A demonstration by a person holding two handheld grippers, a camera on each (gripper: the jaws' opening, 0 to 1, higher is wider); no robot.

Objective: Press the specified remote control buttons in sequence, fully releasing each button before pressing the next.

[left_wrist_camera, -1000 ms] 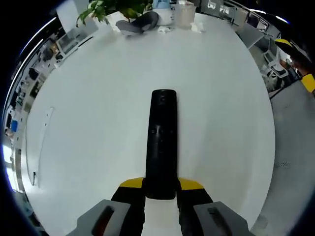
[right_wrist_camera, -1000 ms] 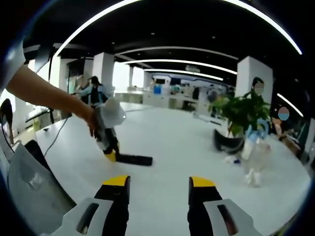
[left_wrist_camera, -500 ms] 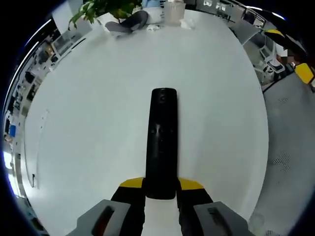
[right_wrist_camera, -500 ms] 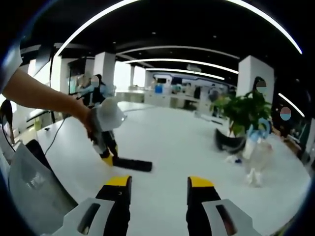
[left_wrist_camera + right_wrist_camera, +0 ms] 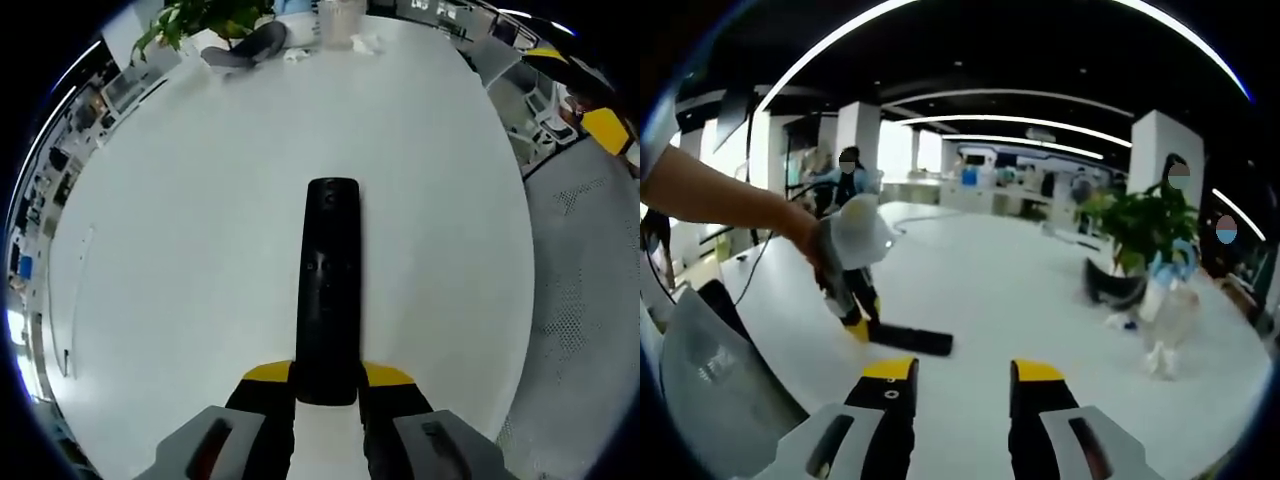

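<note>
A long black remote control point(image 5: 328, 290) runs straight up the middle of the left gripper view, above the white table point(image 5: 180, 230). My left gripper point(image 5: 328, 376) is shut on its near end, yellow tips on either side. In the right gripper view the same remote point(image 5: 910, 341) sticks out level from the left gripper point(image 5: 857, 326), which a person's hand point(image 5: 805, 235) holds over the table. My right gripper point(image 5: 962, 372) is open, nothing between its yellow-tipped jaws, and it sits a good way short of the remote.
A potted plant point(image 5: 1135, 235), a dark pot point(image 5: 1115, 287) and a clear bottle point(image 5: 1165, 325) stand at the far right of the table. The same plant point(image 5: 200, 18) is at the table's far end. A chair back point(image 5: 715, 375) is at lower left.
The right gripper's jaws have closed a little and the remote sits slightly nearer in its view. The left gripper's view has shifted; its hold on the remote is unchanged.
</note>
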